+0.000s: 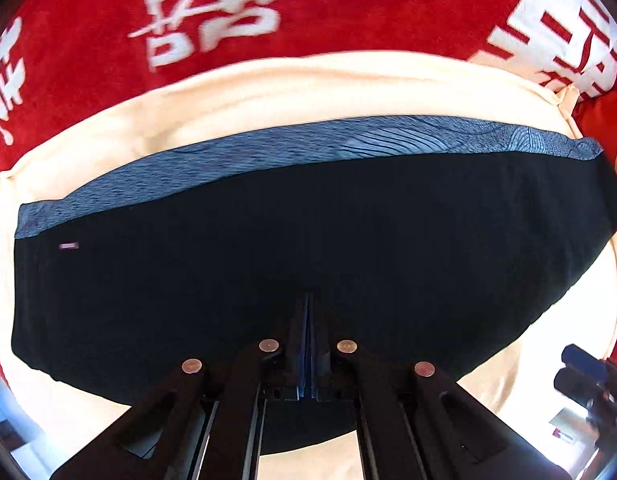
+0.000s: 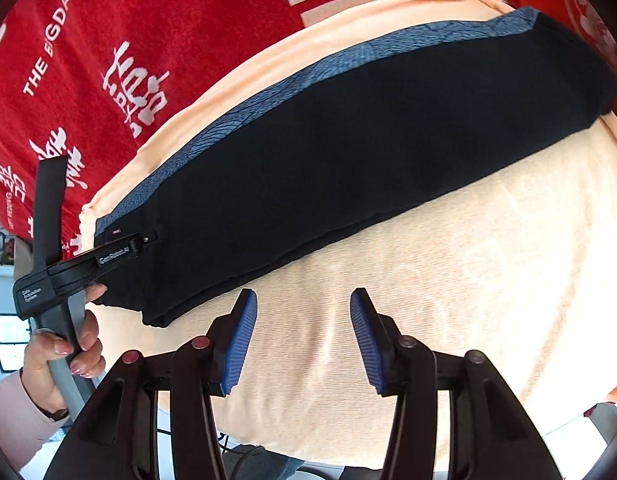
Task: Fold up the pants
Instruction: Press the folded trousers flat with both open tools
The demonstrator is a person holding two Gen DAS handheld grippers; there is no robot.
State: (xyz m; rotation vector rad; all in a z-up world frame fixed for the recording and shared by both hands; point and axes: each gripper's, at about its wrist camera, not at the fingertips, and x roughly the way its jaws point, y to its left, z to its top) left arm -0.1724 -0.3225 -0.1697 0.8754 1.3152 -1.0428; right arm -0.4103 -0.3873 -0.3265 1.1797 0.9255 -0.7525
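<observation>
Right wrist view: red blanket (image 2: 108,40) at 10 o'clock, cream cloth (image 2: 428,300) over it, black pants (image 2: 348,160) lying across. Right gripper (image 2: 303,328) fingers spread, empty; left gripper (image 1: 308,312) fingers pressed together over the pants' near edge.

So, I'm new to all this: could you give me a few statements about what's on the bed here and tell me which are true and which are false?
1. The left gripper is shut, its fingers together over the pants. True.
2. The right gripper is clamped on the pants. False: it is open, over the cream sheet.
3. The pants are plain white. False: dark, with a blue patterned stripe.
4. A red blanket with white lettering lies beyond the sheet. True.
</observation>
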